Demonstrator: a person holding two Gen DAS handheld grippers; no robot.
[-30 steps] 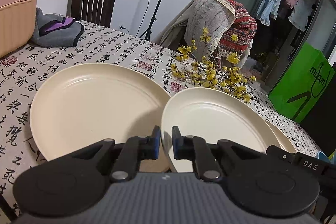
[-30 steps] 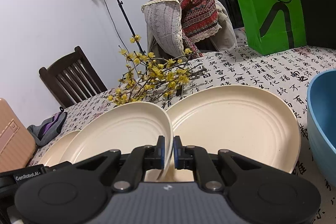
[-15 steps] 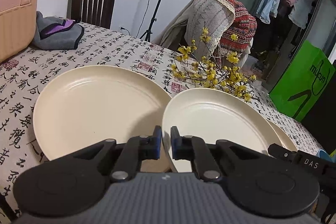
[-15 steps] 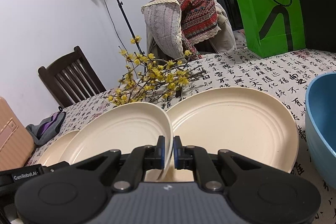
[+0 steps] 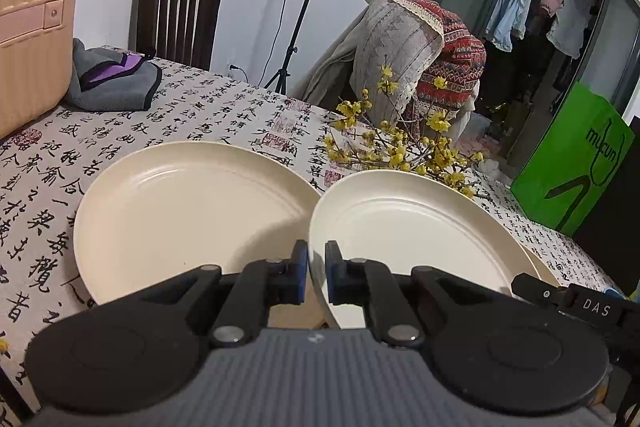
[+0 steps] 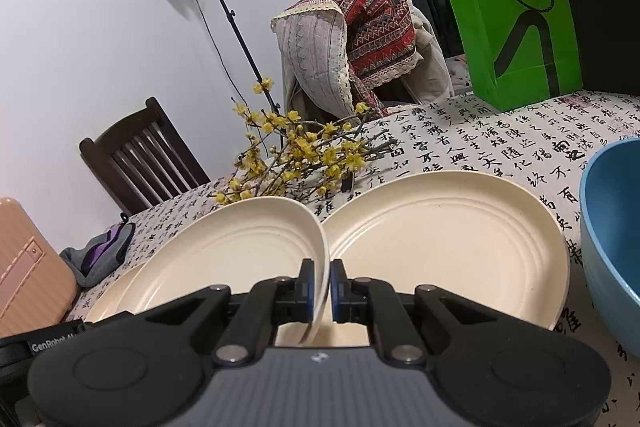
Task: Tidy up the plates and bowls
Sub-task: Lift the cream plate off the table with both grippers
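green bag (image 6: 516,11) | yellow flower branches (image 6: 298,157) | wooden chair (image 5: 178,9) | suitcase (image 5: 34,15) | grey cloth (image 5: 114,79)

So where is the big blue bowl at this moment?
The big blue bowl stands at the right edge of the right wrist view, on the calligraphy tablecloth, just right of the cream round plate.
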